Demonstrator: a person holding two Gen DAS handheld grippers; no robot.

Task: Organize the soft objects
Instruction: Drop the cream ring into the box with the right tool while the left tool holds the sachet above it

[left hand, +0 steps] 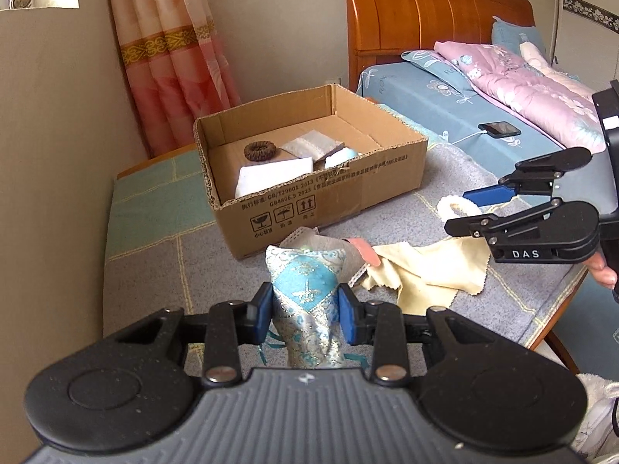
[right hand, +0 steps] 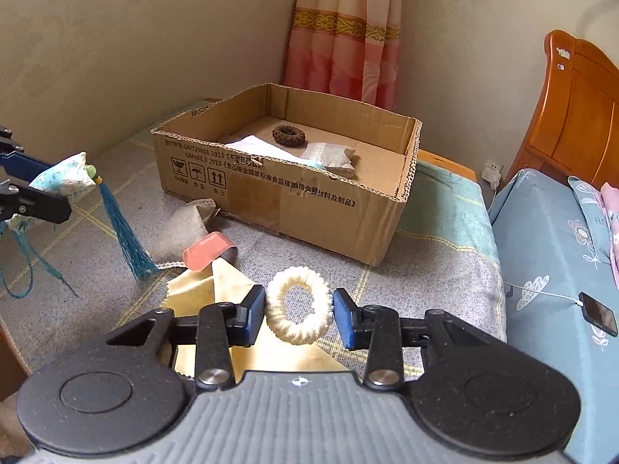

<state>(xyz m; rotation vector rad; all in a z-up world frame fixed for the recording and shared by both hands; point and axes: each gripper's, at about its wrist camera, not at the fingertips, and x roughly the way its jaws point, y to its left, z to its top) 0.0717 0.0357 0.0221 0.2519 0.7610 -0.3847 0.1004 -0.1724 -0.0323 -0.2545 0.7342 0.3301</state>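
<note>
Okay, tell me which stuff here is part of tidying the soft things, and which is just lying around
Job: brocade sachet in left gripper; cream scrunchie in right gripper; cardboard box; yellow cloth; grey pouch.
Lying about: phone; pink quilt; curtain.

Home bedroom; wooden headboard [left hand: 437, 11] and bed [left hand: 445, 108] with blue flowered sheet, pink quilt [left hand: 534, 89]; pink curtain [left hand: 170, 58] in corner; phone [left hand: 499, 129] charging on the sheet.

My left cam looks down-forward, close over table [left hand: 154, 255]; right cam likewise, from right. Both share box [left hand: 332, 201] [right hand: 332, 208], bed [left hand: 445, 112] [right hand: 549, 239].
</note>
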